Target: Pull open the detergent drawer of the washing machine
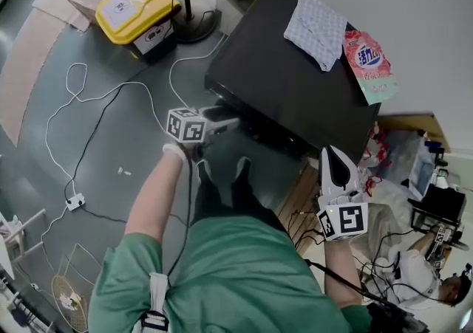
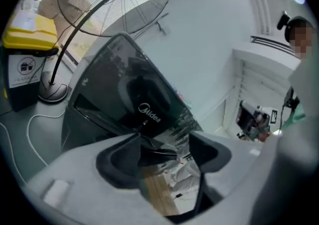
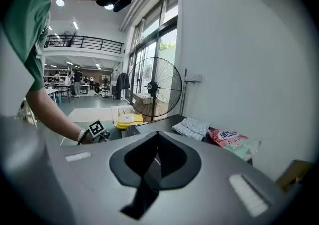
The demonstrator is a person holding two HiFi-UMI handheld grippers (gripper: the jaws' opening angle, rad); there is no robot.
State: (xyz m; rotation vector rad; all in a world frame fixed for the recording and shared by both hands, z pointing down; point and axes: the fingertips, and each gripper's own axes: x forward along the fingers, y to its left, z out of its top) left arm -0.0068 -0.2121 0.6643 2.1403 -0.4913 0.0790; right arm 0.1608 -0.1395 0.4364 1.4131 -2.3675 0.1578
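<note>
Left tongs gape empty close before the washing machine front.

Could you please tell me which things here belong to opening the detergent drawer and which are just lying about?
Job in hand: washing machine; left gripper, fingers apart at its front.
Lying about: checked cloth and detergent bag on the machine's top; yellow-lidded bin; floor fan; power strip.
</note>
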